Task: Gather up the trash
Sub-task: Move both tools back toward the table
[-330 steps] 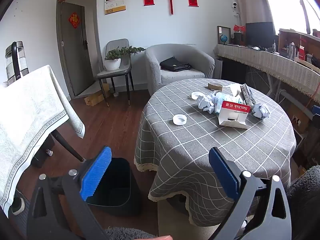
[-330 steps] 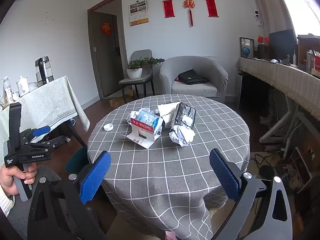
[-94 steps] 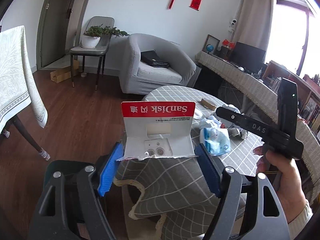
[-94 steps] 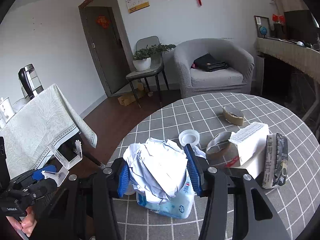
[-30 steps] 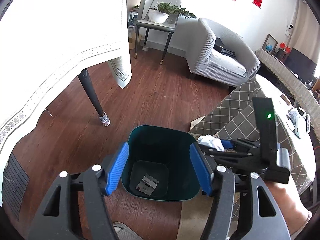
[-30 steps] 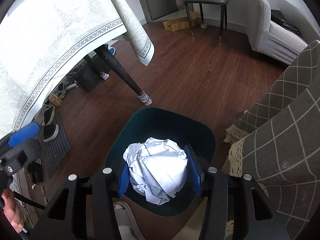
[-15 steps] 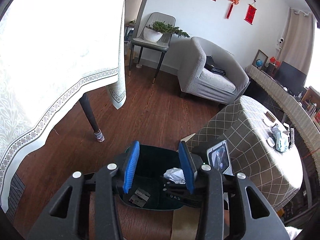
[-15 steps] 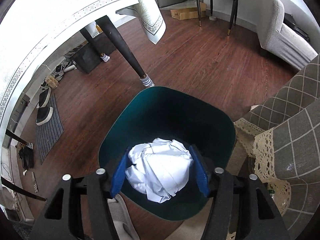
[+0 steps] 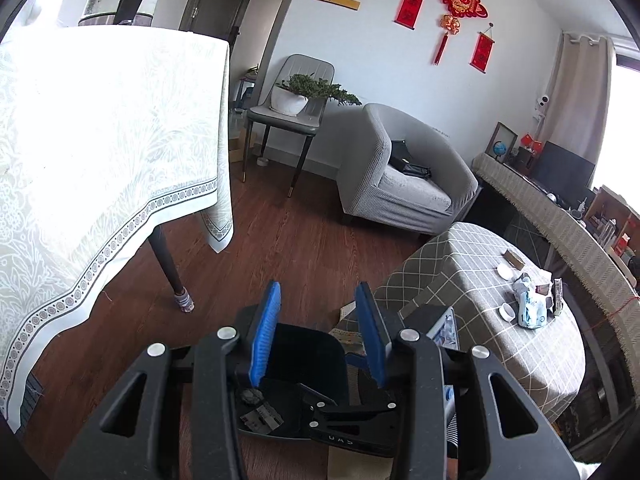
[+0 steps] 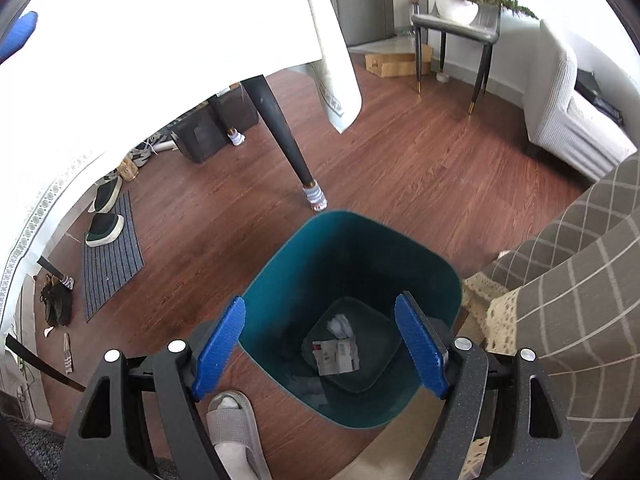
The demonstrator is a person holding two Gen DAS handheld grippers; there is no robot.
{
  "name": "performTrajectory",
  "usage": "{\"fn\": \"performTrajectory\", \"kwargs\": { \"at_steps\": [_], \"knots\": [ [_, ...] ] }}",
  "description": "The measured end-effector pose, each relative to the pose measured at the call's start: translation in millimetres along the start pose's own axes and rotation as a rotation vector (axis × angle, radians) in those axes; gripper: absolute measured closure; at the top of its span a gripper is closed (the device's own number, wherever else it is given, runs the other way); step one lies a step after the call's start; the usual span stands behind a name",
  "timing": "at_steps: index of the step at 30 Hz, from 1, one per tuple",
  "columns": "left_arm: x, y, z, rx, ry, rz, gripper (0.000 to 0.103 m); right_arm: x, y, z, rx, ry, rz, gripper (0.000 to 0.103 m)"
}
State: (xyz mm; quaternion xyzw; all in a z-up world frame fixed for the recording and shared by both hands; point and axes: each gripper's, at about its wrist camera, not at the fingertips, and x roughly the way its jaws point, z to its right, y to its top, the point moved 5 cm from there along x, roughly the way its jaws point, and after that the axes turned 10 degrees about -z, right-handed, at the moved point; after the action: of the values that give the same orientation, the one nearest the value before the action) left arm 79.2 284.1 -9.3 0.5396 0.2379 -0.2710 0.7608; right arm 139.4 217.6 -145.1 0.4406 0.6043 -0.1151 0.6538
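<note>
While the right hand-held gripper (image 10: 320, 348) hangs over the teal bin (image 10: 276, 300) on the wooden floor (image 10: 400, 168), its blue jaws have just been spreading and now stand wide with nothing between them. Crumpled paper (image 10: 340, 325) and a flattened card package (image 10: 335, 356) lie on the bin's bottom. The left hand-held gripper (image 9: 318, 334) has its jaws drawn narrow and empty. More trash (image 9: 530, 308) sits on the round checked worktop (image 9: 480, 280) well apart from the bin.
</note>
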Motion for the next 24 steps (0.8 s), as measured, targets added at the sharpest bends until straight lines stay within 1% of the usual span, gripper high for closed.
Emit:
{"fn": "performTrajectory", "kwargs": {
  "at_steps": [5, 7, 9, 14, 20, 22, 24],
  "knots": [
    [-7, 6, 13, 0.014, -0.026, 0.038, 0.062, -38, -1, 9, -0.016, -0.022, 0.061, 0.025],
    [-9, 8, 20, 0.028, -0.029, 0.05, 0.062, -54, -1, 15, -0.024, -0.036, 0.086, 0.031],
    [-10, 9, 28, 0.038, -0.035, 0.054, 0.062, -70, -1, 22, -0.024, -0.044, 0.111, 0.034],
    [-7, 10, 50, 0.05, -0.061, 0.057, 0.06, -105, -7, 49, 0.0, -0.058, 0.161, 0.035],
    [7, 10, 89, 0.095, -0.09, 0.044, 0.055, -141, -22, 84, 0.039, -0.087, 0.2, 0.038],
    [13, 9, 103, 0.118, -0.102, 0.032, 0.054, -151, -28, 97, 0.054, -0.1, 0.206, 0.038],
    [20, 6, 117, 0.141, -0.107, 0.024, 0.051, -161, -34, 111, 0.07, -0.115, 0.215, 0.038]
  ]
}}
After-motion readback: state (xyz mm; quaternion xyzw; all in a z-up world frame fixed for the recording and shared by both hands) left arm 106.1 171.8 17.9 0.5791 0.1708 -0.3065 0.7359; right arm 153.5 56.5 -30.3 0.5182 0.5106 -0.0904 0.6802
